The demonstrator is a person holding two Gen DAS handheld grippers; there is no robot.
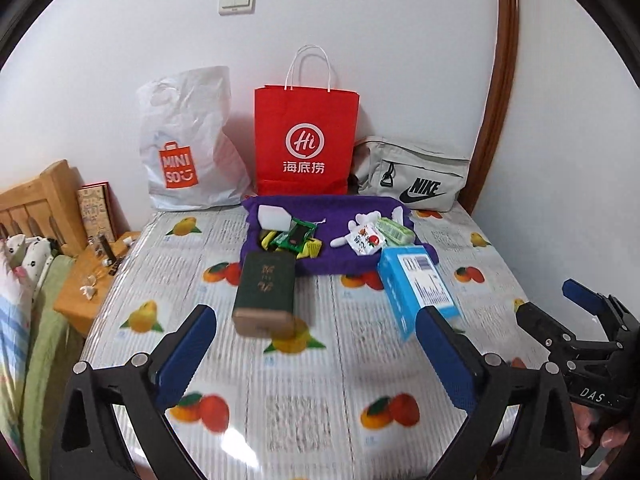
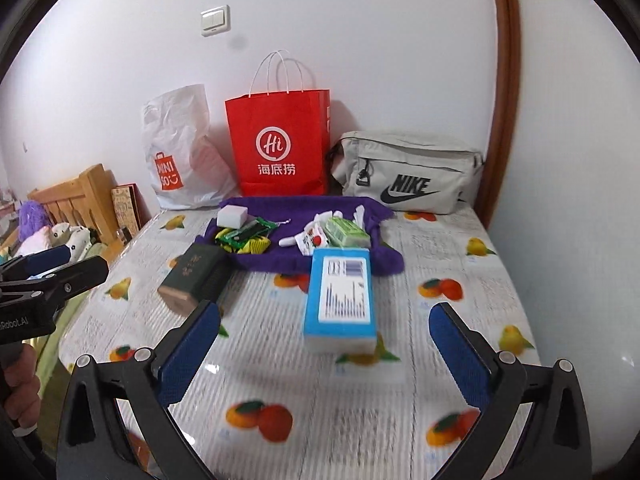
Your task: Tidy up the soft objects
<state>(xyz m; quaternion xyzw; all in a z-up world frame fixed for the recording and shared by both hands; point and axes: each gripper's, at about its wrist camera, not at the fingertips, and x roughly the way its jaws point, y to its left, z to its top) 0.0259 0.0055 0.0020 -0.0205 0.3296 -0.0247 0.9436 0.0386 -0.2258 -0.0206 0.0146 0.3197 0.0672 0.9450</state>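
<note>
Blue box (image 2: pixel 340 300) lengthwise toward purple cloth (image 2: pixel 380 258)

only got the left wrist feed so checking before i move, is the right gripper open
observer: Yes, the right gripper is open, with nothing between its fingers.
operator: what's it aimed at
observer: The blue box lies straight ahead of it, centred between the fingers.
operator: any soft stuff off the table i can't see
observer: A purple plush sits far left by the wooden headboard, outside your frame.
</note>
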